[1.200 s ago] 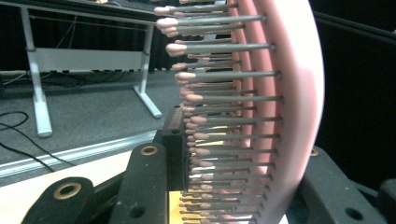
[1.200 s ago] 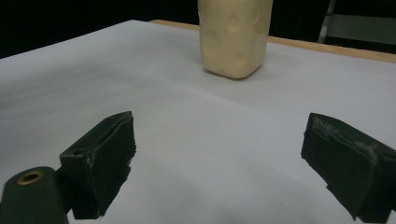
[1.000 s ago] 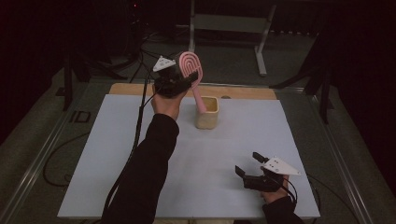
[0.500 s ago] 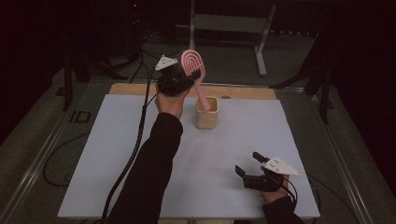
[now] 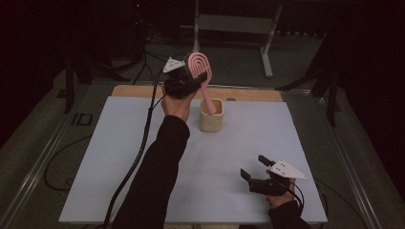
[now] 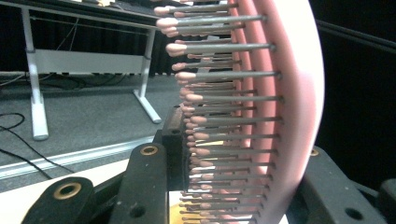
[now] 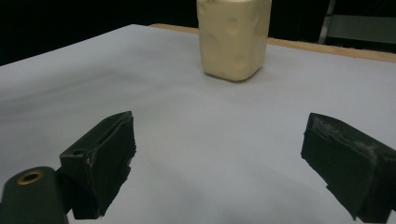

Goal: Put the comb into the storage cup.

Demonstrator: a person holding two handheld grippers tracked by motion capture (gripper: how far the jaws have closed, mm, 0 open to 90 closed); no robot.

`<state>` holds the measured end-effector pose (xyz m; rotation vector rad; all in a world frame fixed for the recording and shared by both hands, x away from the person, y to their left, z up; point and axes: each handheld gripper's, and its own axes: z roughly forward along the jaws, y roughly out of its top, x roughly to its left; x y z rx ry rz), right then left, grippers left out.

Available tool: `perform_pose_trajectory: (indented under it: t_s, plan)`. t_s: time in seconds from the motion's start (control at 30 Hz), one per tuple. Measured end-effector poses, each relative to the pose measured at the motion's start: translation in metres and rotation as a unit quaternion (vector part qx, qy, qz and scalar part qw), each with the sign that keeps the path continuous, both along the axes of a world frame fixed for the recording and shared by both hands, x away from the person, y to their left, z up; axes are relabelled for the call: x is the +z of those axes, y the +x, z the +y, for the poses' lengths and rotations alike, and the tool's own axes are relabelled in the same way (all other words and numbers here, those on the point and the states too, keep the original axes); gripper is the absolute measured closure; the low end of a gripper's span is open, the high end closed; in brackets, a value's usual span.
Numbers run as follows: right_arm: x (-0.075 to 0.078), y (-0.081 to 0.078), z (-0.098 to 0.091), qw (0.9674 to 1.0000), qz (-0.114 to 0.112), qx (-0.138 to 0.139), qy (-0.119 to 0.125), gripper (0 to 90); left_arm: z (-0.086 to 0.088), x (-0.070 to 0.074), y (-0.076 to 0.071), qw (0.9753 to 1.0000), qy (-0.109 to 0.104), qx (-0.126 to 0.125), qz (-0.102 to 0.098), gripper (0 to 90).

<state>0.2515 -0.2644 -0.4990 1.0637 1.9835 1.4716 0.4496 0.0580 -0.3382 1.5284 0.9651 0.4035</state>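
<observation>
A pink hairbrush [image 5: 198, 66] is held by its head above the back of the table, with my left gripper [image 5: 197, 78] shut on it. Its handle slants down into a cream cup [image 5: 211, 117] that stands upright on the white sheet. In the left gripper view the brush's bristles and pink back [image 6: 280, 116] sit between the two black jaws of my left gripper [image 6: 243, 158]. Near the front right of the table my right gripper [image 5: 254, 167] stands open with nothing in it. The right gripper view looks past that open gripper [image 7: 219, 140] toward the cup [image 7: 233, 39].
The white sheet [image 5: 119, 157] covers the table, with a wooden strip [image 5: 143, 90] along its far edge. A grey metal frame [image 5: 229, 21] stands on the floor behind. The left gripper's cable [image 5: 138, 157] trails along the arm to the front edge.
The left gripper has shifted slightly with the brush, which still reaches into the cup. The right gripper has kept still.
</observation>
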Motion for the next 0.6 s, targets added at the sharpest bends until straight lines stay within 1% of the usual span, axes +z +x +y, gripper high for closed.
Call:
perform_pose_trajectory:
  t_s: [0.17, 0.23, 0.6]
  plan:
    - [-0.0001, 0.0003, -0.0004, 1.0000, 0.000, 0.001, 0.002, 9.7, -0.0006, -0.0007, 0.0012, 1.0000, -0.002, 0.000, 0.000, 64.3]
    - [-0.0002, 0.0003, -0.0002, 1.0000, 0.000, 0.001, 0.000, 9.7, -0.0006, -0.0008, 0.0017, 1.0000, 0.002, -0.001, 0.000, 64.3]
    - [-0.0005, 0.0006, 0.0004, 1.0000, 0.002, 0.001, 0.001, 9.7, -0.0073, -0.0010, 0.0030, 0.9999, 0.011, -0.006, -0.003, 64.3]
